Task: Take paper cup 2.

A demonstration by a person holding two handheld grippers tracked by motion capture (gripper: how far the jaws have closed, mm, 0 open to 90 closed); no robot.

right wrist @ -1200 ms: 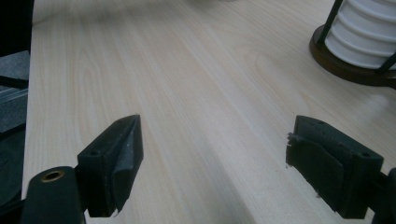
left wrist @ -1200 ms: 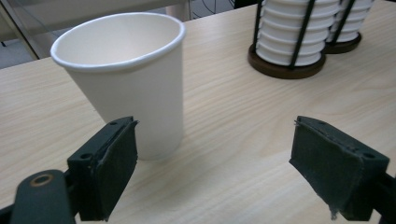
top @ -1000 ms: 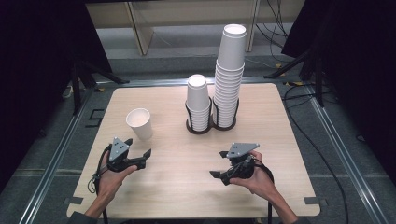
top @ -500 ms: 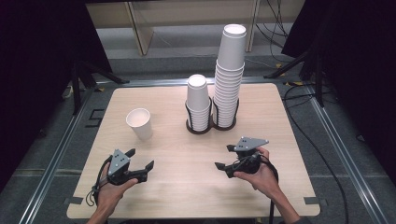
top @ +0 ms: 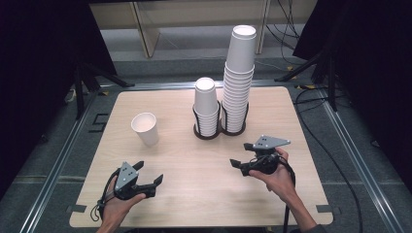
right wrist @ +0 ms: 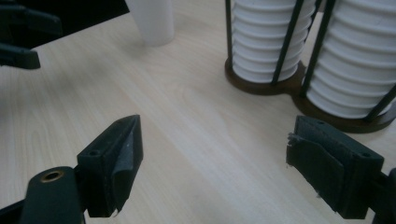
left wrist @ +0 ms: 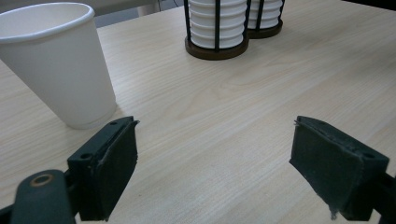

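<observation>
Grippers were held low over the near half of the wooden table (top: 291, 116), the left gripper (top: 149, 174) at lower left of the high view and the right gripper (top: 239, 166) at lower right of centre. Both were seen with jaws spread apart and nothing between them; bare tabletop lay in each gap in the left gripper view (left wrist: 215, 161) and the right gripper view (right wrist: 212, 163).

A single paper cup (top: 145, 128) stood upright, mouth up, at centre left of the high view, apart from the left gripper and well in from the table's left edge. A short cup stack (top: 206, 104) and a tall cup stack (top: 238, 77) were set mouth down in a dark double wire holder (top: 214, 135) at centre, toward the far edge. A broad strip of open wood was left between the grippers and the holder, and between the cup and the holder.

Table edges, the rounded corners and the grey floor (top: 369, 160) around them were given by the high view. The cup's wall and rim (left wrist: 58, 60) were shown large at upper left of the left gripper view, close beyond the left-hand jaw. The holder's brown base and black rods (right wrist: 299, 86) were shown at upper right of the right gripper view, with the left gripper's dark jaws (right wrist: 18, 35) at the upper left corner.
</observation>
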